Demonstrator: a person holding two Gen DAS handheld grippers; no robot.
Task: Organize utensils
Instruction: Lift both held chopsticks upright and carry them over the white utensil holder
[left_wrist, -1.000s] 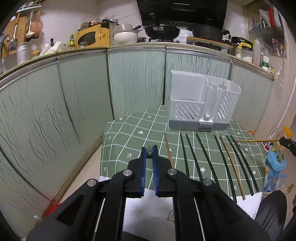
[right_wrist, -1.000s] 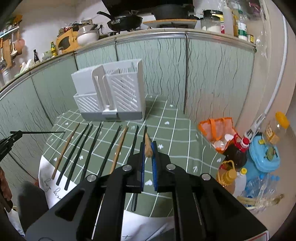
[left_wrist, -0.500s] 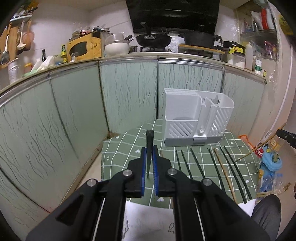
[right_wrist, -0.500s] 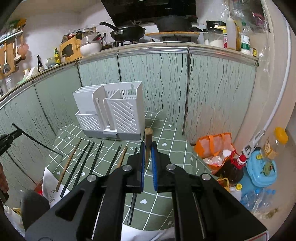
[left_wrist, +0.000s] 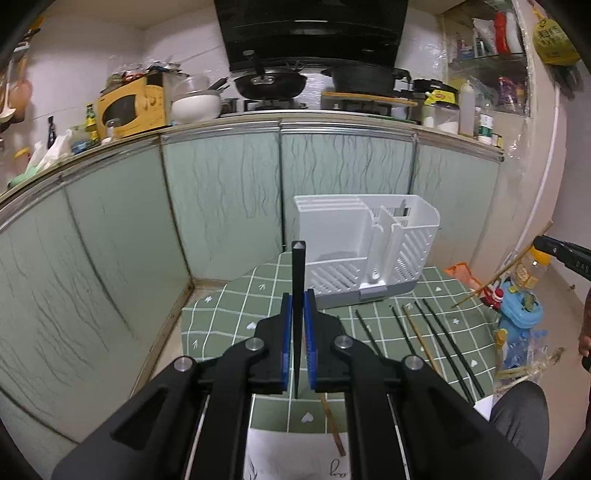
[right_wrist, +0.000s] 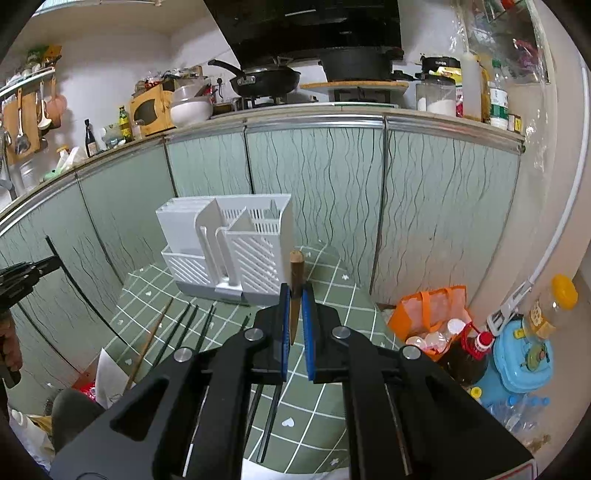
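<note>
- A black chopstick (left_wrist: 297, 295) is pinched between the pads of the left tool (left_wrist: 297, 325), blunt square end pointing up and forward, thin end hanging below the jaws.
- A brown wooden chopstick (right_wrist: 295, 291) is pinched by the right tool (right_wrist: 295, 317) the same way, thick end up; in the left wrist view it is seen off to the right, slanted in the air.
- Both tools are pressed together on their sticks, both held clear above the tabletop.
- Handling, judged: the sticks are light, stiff and thin. The black ones look smooth, so slip or rotation in the pads is likely if gripped at the taper; the thick upper part is the better hold. Pivoting around a single pinch point is to be expected.
- More chopsticks (left_wrist: 436, 332) are left lying roughly parallel on the green checked cloth (left_wrist: 229, 317): mostly black, one wooden among them (left_wrist: 419, 334), another wooden one (left_wrist: 332, 428) closer to the left tool.
- The white slotted utensil holder (left_wrist: 369, 251) stands upright at the far side of the cloth, just beyond the row, with several open-top compartments. Whether anything already sits inside cannot be told.
- Judged step: carry to the holder. Thin ends need to go down into one of the tall compartments; the divider walls could be clipped.
- Behind: pale green cabinet fronts (right_wrist: 317, 192). On the floor to the right: an orange bag (right_wrist: 432, 314) and bottles, not involved.
</note>
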